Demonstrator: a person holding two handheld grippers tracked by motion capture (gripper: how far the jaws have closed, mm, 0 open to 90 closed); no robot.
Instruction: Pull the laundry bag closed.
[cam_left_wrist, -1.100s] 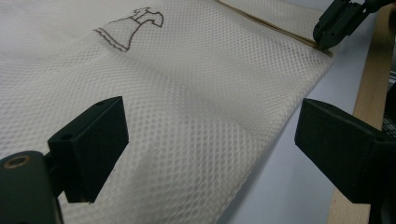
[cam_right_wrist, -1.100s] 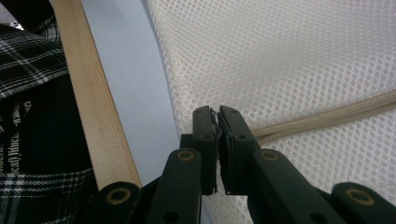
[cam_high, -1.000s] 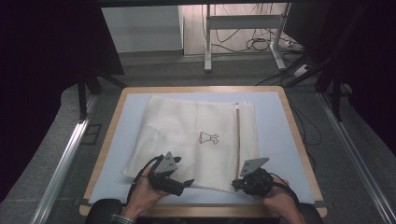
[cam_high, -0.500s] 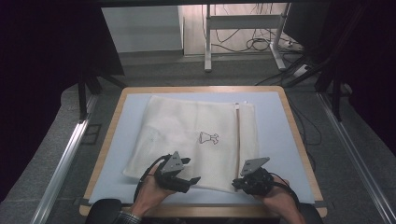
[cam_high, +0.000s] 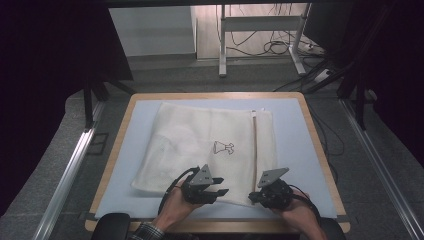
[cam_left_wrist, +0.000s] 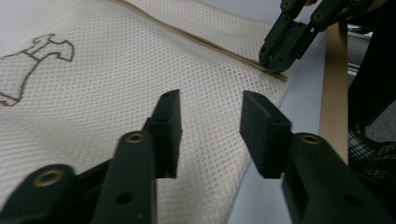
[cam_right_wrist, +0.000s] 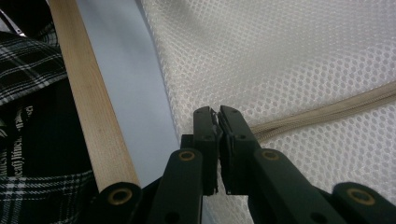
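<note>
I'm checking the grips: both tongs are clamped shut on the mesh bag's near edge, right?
Not both. The right tongs are shut on the mesh bag at its zipper end, but in the left gripper view the left tongs have been closing and stand apart over the mesh.

One white mesh laundry bag (cam_high: 200, 145) lay on one bench (cam_high: 300, 150). It bore one zip (cam_high: 254, 150) and one small dress emblem (cam_high: 223, 148). Two tongs worked at its near edge.
</note>
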